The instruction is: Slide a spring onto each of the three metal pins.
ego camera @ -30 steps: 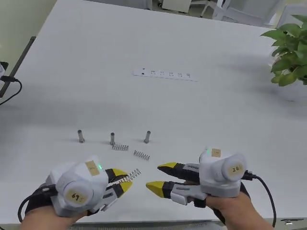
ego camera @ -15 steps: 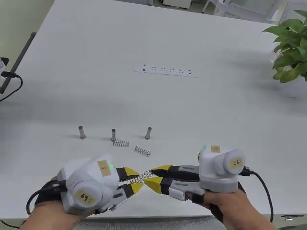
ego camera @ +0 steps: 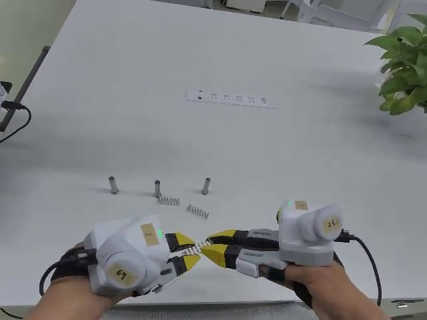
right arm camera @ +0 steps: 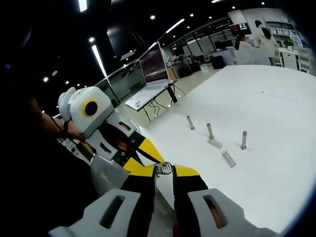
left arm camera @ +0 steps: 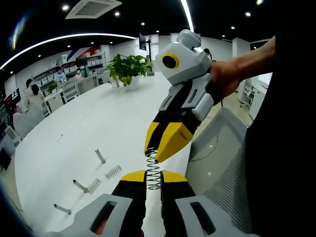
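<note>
The left gripper [ego camera: 189, 251] is clenched on one end of a spring [ego camera: 197, 249], the coil pinched between its yellow-tipped jaws; in the left gripper view the spring rises straight up out of those jaws. The right gripper [ego camera: 208, 245] meets it tip to tip from the other side, and its jaws are drawn in on the spring's far end, so the coil spans the short gap between the two tools. In the right gripper view the round end of the coil sits right between that gripper's yellow tips. Both tools are held low over the near edge of the white table [ego camera: 300, 153], each in a hand. Farther out on the table, the three metal pins stand upright in a row: the left pin [ego camera: 113, 185], the middle pin [ego camera: 157, 188] and the right pin [ego camera: 206, 185], all of them bare. One loose spring [ego camera: 169, 200] lies flat just beside the base of the middle pin, on its near side; a second loose spring [ego camera: 197, 212] lies near the right pin, a little closer to the grippers. Well beyond the pins a white power strip [ego camera: 230, 99] lies on the table, and a green plant [ego camera: 403, 53] stands at the far right edge.
</note>
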